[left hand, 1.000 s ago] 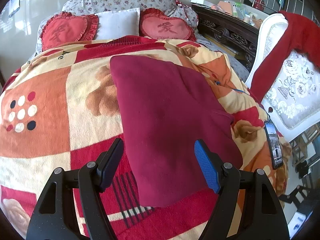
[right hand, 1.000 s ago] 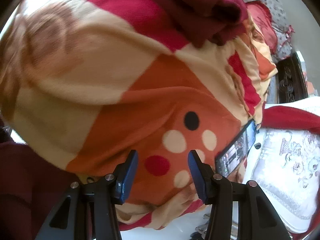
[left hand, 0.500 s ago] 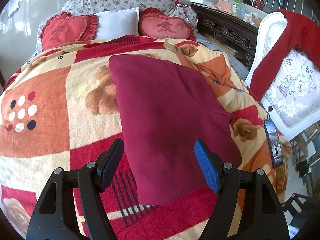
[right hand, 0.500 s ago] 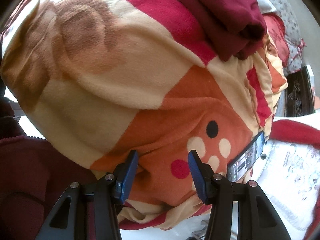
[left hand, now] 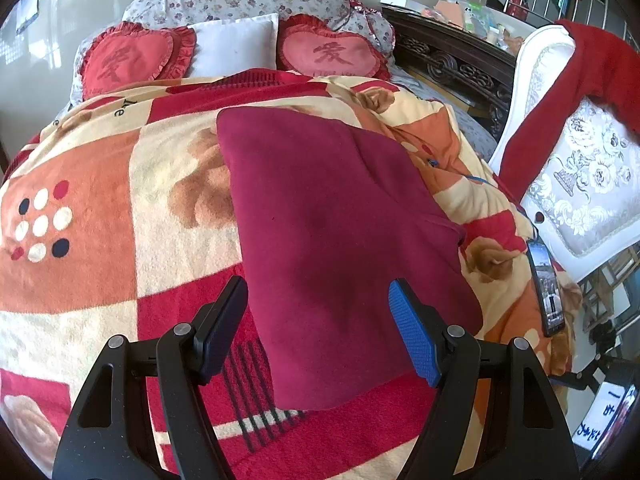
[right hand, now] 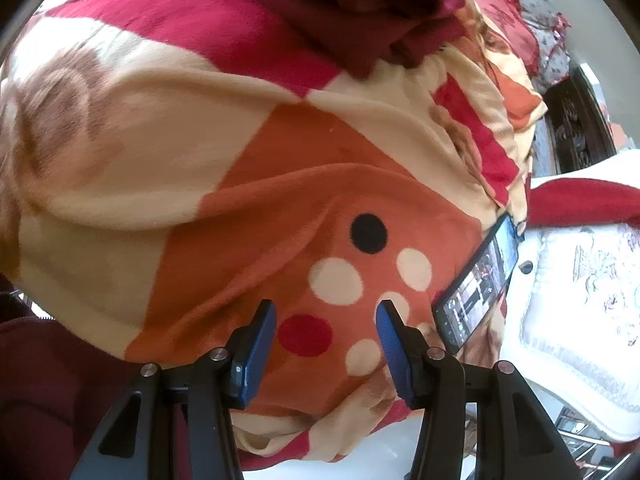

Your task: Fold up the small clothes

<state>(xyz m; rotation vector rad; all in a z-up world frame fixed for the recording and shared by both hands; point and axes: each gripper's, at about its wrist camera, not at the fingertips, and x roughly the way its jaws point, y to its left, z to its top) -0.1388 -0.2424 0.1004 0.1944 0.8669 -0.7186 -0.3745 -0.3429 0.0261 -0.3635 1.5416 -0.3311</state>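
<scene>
A dark red garment (left hand: 332, 224) lies folded into a long flat rectangle on the patterned blanket (left hand: 88, 208) of the bed. My left gripper (left hand: 320, 320) is open and empty, hovering above the garment's near end. In the right wrist view the garment (right hand: 376, 4) shows as a thick folded edge at the top. My right gripper (right hand: 326, 340) is open and empty, low at the blanket's side (right hand: 256, 184), well away from the garment.
A phone (left hand: 546, 288) lies at the blanket's right edge; it also shows in the right wrist view (right hand: 476, 280). Two heart cushions (left hand: 328, 54) and a white pillow (left hand: 236, 42) sit at the headboard. A white chair (left hand: 580, 184) with a red cloth stands at the right.
The left view has hardly moved. The right gripper has shifted along the bed's side, so the garment's edge and phone sit differently in its view. Both grippers stay open.
</scene>
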